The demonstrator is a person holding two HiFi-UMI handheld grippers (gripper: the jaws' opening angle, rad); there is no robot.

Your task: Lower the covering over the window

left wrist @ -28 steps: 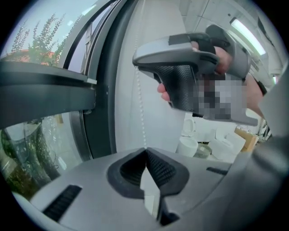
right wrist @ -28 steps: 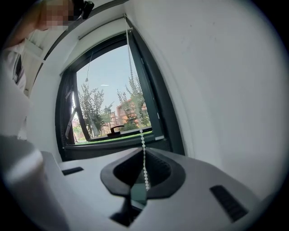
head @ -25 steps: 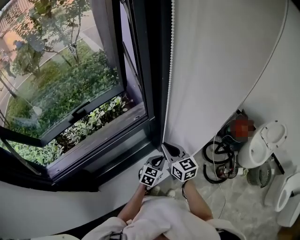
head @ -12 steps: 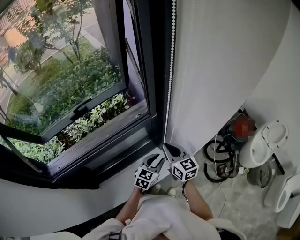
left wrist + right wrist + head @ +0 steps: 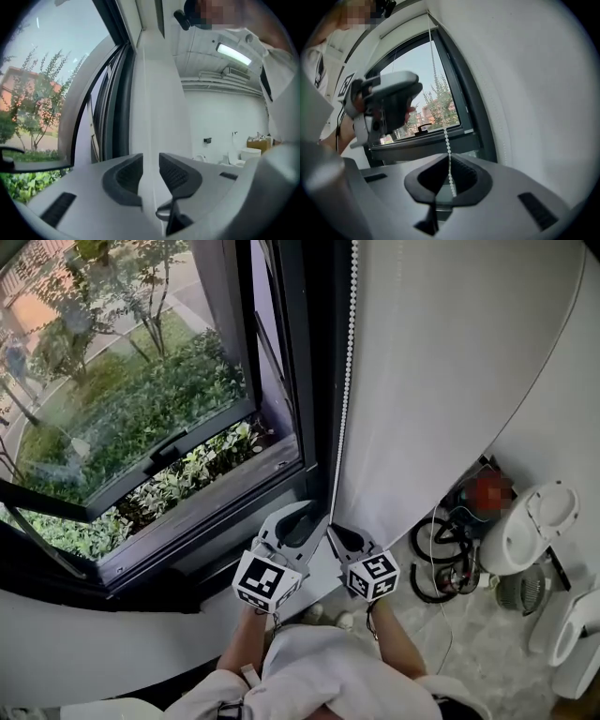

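Observation:
A white bead chain (image 5: 345, 381) hangs down along the dark window frame (image 5: 314, 381), beside the white wall. My right gripper (image 5: 331, 533) is low by the sill and shut on the chain (image 5: 448, 154), which runs down between its fingertips (image 5: 450, 165). My left gripper (image 5: 302, 518) is raised to the left of the chain, and its jaws have just been opening. In the left gripper view they (image 5: 151, 164) stand apart with only the white wall edge behind them and no chain between. The left gripper (image 5: 386, 105) also shows in the right gripper view.
The window sash (image 5: 169, 451) is tilted open over green shrubs. A white sill (image 5: 225, 610) runs below the frame. On the floor at the right lie black cable loops (image 5: 439, 563) and a white appliance (image 5: 525, 526).
My left gripper has let go, opened and risen well above the right one, next to the chain. The right gripper has stayed in place, shut on the chain.

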